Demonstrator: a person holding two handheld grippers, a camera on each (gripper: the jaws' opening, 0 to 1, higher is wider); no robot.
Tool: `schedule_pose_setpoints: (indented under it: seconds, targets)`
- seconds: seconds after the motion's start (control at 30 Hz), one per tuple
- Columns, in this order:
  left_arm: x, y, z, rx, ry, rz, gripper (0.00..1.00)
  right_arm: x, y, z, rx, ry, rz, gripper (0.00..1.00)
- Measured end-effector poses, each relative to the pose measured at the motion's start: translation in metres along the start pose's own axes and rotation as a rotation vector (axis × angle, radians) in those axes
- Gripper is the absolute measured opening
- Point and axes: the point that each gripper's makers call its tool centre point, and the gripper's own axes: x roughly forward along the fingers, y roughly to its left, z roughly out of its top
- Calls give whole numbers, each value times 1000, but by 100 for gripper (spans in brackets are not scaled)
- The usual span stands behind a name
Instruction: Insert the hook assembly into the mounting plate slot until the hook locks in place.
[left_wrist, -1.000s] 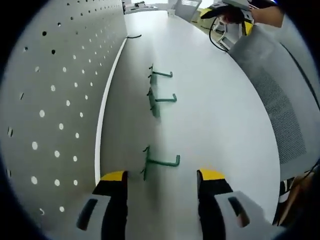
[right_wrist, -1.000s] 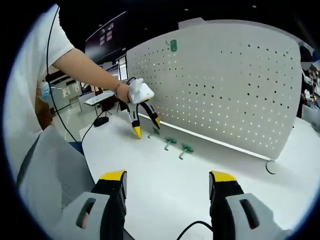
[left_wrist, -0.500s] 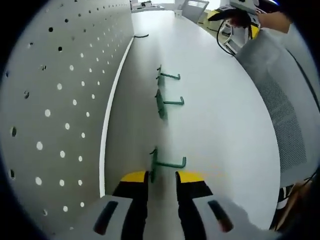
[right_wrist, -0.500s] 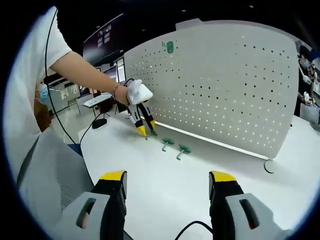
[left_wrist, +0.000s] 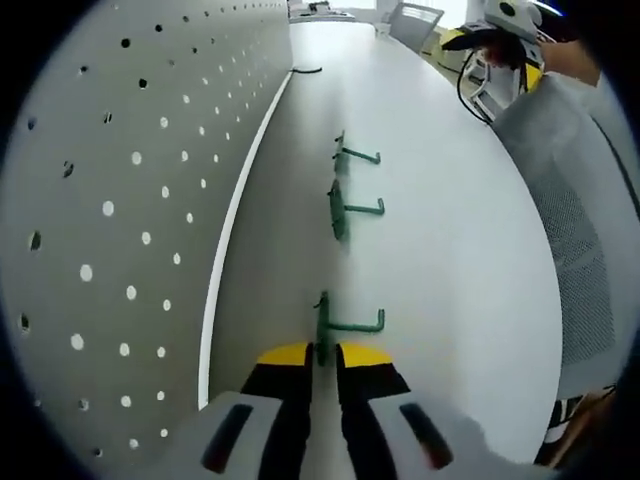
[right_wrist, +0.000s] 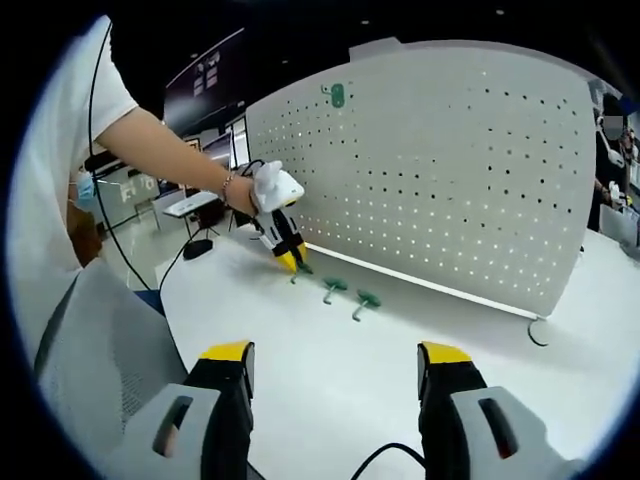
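Three green hooks lie in a row on the white table beside the perforated mounting plate (left_wrist: 130, 170). My left gripper (left_wrist: 324, 352) is shut on the base of the nearest green hook (left_wrist: 345, 326), whose arm points right. Further along lie the second hook (left_wrist: 350, 208) and the third hook (left_wrist: 355, 155). In the right gripper view, the left gripper (right_wrist: 291, 264) touches down at the leftmost hook (right_wrist: 300, 270), with two more hooks (right_wrist: 345, 292) to its right before the plate (right_wrist: 450, 170). My right gripper (right_wrist: 335, 355) hangs open over the table, holding nothing.
A small green piece (right_wrist: 337, 95) hangs high on the plate. A black curved hook (right_wrist: 538, 334) lies at the plate's right foot. A grey mesh chair (left_wrist: 575, 230) stands at the table's edge. A person's arm (right_wrist: 170, 140) reaches in from the left.
My left gripper's jaws have gone from wide open to shut on the nearest green hook, having come forward to it. The right gripper has stayed still and open.
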Motion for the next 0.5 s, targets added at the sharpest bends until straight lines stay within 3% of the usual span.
schedule_pose_setpoints:
  seconds: [0.5]
  targets:
    - [1,-3,-1,3,4,2,4,1,0,0,7,-1,1,64]
